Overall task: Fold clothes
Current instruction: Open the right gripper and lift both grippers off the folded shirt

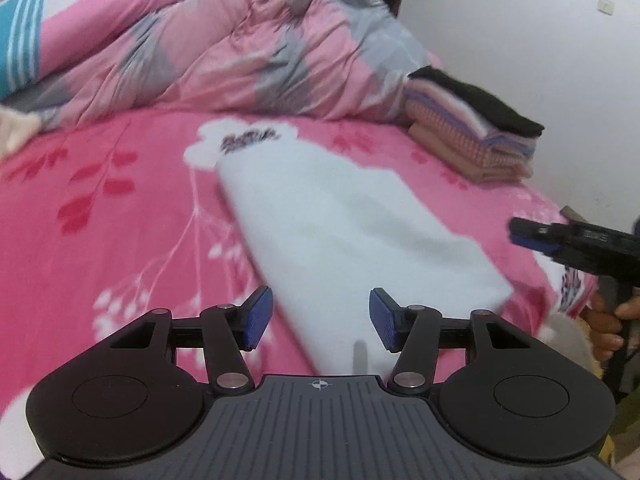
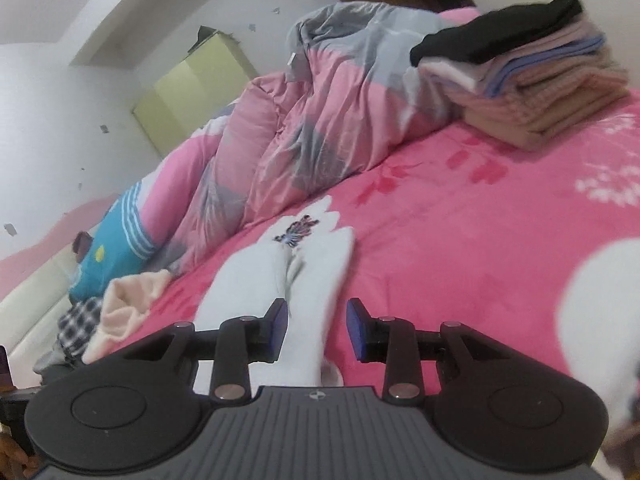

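A white garment (image 1: 340,220), folded into a long strip with a dark print (image 1: 248,140) at its far end, lies on the pink floral bedsheet (image 1: 100,220). My left gripper (image 1: 322,318) hovers open over its near end and holds nothing. The right gripper (image 1: 532,236) comes in from the right edge in a person's hand (image 1: 608,320). In the right wrist view the same white garment (image 2: 296,276) runs away from me between the blue pads of my open right gripper (image 2: 318,326). Whether the pads touch the cloth is unclear.
A stack of folded clothes (image 1: 476,132) with a black piece on top sits at the bed's far right corner (image 2: 528,72). A crumpled pink and grey duvet (image 1: 240,52) fills the back. Unfolded peach (image 2: 128,304) and checked (image 2: 76,324) clothes lie left, by a blue pillow (image 2: 116,240).
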Demonstrator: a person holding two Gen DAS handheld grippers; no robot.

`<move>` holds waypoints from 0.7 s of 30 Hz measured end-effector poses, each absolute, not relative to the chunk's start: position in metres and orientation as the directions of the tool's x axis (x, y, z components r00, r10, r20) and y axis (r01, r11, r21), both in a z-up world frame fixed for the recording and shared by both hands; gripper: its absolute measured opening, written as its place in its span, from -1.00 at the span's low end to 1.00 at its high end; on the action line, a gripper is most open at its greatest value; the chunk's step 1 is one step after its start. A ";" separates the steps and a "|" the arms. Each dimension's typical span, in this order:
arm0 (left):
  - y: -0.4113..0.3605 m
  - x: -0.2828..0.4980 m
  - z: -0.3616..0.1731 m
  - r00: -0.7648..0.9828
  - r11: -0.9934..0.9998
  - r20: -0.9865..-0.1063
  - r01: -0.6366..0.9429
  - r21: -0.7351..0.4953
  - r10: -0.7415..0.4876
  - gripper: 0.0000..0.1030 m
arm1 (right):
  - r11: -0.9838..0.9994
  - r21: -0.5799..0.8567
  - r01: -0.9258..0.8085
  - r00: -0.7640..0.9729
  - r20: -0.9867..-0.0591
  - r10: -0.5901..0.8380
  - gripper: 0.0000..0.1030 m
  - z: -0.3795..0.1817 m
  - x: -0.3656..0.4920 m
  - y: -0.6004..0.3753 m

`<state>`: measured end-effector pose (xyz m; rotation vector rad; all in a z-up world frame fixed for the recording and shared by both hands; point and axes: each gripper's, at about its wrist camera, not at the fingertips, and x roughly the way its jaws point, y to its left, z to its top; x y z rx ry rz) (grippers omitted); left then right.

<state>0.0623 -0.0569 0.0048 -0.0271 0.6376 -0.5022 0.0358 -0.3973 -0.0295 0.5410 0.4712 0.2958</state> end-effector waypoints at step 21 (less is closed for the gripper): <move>-0.150 0.184 -0.020 0.649 0.821 -0.567 0.564 -0.089 -0.507 0.02 | 0.671 0.713 -0.203 0.717 -0.358 0.598 -0.99 -0.064 0.210 -0.409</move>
